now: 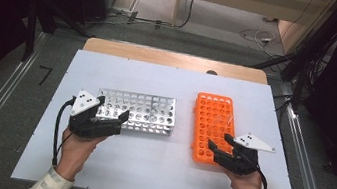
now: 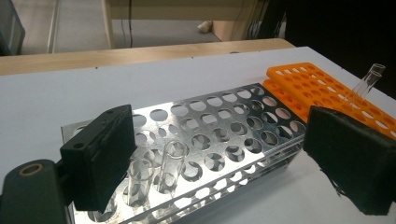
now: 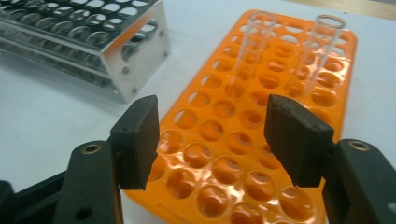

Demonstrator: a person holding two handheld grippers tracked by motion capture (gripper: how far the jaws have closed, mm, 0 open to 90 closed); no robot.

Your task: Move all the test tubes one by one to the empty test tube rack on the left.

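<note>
Left tool open, empty, just before metal rack holding two glass tubes; right tool open, empty, over orange rack, likely lined up for its tubes.

We've got a metal rack by our left gripper, an orange rack by our right gripper, both on white table.
</note>
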